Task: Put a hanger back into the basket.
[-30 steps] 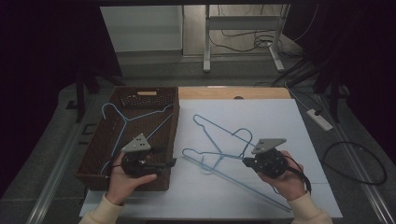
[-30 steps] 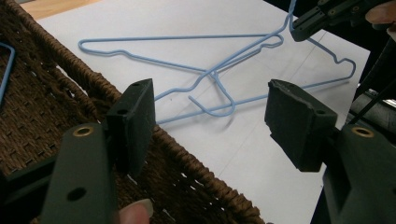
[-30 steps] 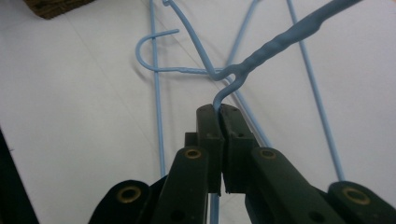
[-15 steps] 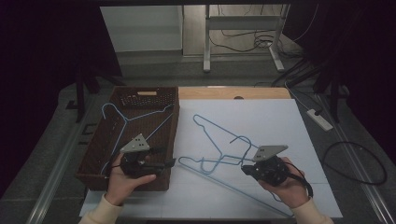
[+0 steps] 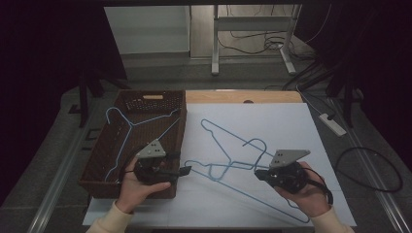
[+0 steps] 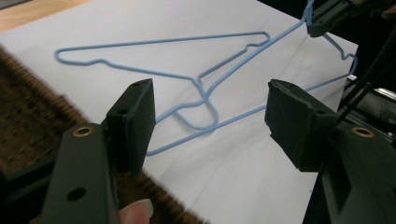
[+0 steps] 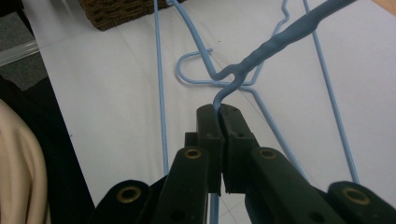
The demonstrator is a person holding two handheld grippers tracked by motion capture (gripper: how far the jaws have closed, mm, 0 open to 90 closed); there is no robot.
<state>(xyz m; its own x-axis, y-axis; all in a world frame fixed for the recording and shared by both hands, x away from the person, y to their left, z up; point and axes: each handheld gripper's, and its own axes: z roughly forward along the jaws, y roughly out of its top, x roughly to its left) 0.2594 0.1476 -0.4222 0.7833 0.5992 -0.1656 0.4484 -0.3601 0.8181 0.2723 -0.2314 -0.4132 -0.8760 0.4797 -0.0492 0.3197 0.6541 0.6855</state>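
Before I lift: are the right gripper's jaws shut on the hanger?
Shut. The right gripper has its jaws pressed together on the blue wire hanger beside its twisted neck.

The left tool (image 5: pixel 186 170) sits in the person's left hand (image 5: pixel 141 187), low at the near left, its jaws pointing level toward the right and standing wide apart with nothing between the pads (image 6: pixel 136 122). The left forearm comes in from the bottom edge in a pale sleeve. The right tool (image 5: pixel 258 173) rests in the right hand (image 5: pixel 303 190), at the near right, pointing left toward the other. Its jaws are pressed together, the tips (image 7: pixel 221 116) pinching a thin wire.
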